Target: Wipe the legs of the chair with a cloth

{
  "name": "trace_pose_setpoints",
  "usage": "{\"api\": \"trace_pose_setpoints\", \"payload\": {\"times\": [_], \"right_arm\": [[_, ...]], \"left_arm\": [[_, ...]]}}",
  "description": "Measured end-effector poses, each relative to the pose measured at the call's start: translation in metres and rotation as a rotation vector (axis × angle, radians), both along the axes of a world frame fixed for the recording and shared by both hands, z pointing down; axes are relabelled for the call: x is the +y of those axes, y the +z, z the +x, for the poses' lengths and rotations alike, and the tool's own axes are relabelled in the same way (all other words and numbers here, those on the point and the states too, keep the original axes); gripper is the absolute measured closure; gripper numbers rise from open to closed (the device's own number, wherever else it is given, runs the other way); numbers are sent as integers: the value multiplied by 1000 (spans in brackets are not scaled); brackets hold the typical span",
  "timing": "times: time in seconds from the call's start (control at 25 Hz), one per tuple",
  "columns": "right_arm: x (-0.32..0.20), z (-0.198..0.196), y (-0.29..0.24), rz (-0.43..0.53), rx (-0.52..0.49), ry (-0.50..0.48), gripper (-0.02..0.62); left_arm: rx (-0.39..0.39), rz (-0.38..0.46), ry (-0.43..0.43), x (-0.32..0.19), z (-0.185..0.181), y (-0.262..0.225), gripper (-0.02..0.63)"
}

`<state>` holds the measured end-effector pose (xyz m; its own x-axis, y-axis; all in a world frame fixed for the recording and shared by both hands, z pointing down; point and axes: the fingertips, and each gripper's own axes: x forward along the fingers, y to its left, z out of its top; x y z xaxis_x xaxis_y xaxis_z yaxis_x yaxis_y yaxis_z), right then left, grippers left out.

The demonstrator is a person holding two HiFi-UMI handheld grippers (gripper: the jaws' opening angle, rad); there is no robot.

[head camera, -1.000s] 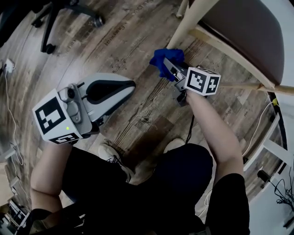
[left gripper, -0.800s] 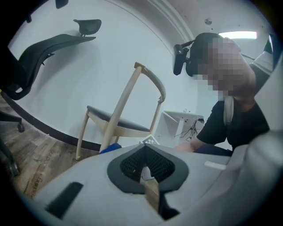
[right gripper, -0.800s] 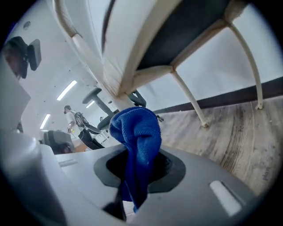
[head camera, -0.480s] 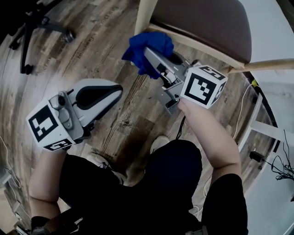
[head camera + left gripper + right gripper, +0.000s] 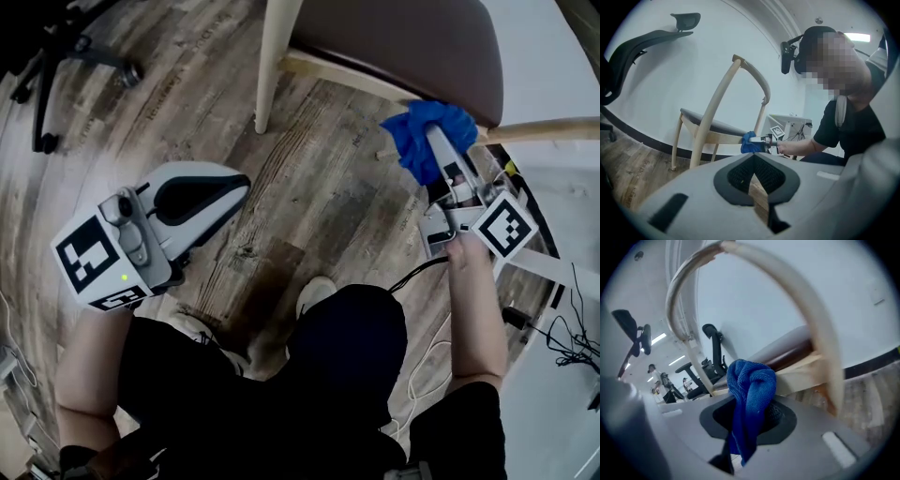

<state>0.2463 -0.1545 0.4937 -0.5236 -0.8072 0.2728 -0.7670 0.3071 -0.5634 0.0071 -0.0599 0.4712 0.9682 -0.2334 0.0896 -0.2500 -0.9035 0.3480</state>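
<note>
The chair has a brown seat (image 5: 403, 42) and pale wooden legs. One leg (image 5: 272, 56) stands at the top middle of the head view, another (image 5: 544, 131) runs off to the right. My right gripper (image 5: 433, 150) is shut on a bunched blue cloth (image 5: 427, 131) beside the seat's right corner, close to that right leg. In the right gripper view the cloth (image 5: 750, 390) hangs from the jaws, with the curved leg (image 5: 825, 357) just behind it; contact cannot be told. My left gripper (image 5: 234, 187) is shut and empty, low over the floor. Its own view shows the chair (image 5: 708, 126) and cloth (image 5: 748, 142).
An office chair's wheeled base (image 5: 47, 66) stands at the upper left. A white desk frame (image 5: 553, 267) and cables (image 5: 562, 347) lie at the right. My shoe (image 5: 314, 295) is on the wood floor below the chair. A white wall is behind the chair.
My right gripper carried the blue cloth from the chair's front-left leg across to the leg at the seat's right corner. The left gripper barely moved.
</note>
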Motion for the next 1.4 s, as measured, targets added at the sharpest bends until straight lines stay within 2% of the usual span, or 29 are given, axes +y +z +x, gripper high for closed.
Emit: {"api": "trace_pose_setpoints", "payload": {"times": [0.16, 0.32, 0.64, 0.84, 1.04, 1.12, 1.24, 1.4], "right_arm": [[11, 83, 4, -15, 28, 175, 508], [19, 115, 9, -26, 31, 238, 507], [14, 106, 36, -19, -40, 231, 507], [11, 104, 84, -58, -94, 250, 507], [4, 91, 142, -83, -115, 222, 506], [5, 92, 169, -114, -102, 222, 506], [10, 101, 215, -215, -73, 277, 506], [12, 104, 261, -296, -84, 306, 506]], "left_arm": [[-14, -6, -2, -1, 0, 5, 607], [-5, -14, -9, -3, 0, 3, 607], [-27, -21, -4, 0, 2, 9, 607], [-42, -34, -11, 1, 3, 13, 607], [-40, -49, -33, -1, -4, 14, 607], [-43, -50, -40, -3, -7, 15, 607], [-46, -57, -51, -5, -12, 18, 607], [-48, -65, -60, -6, -14, 19, 607]]}}
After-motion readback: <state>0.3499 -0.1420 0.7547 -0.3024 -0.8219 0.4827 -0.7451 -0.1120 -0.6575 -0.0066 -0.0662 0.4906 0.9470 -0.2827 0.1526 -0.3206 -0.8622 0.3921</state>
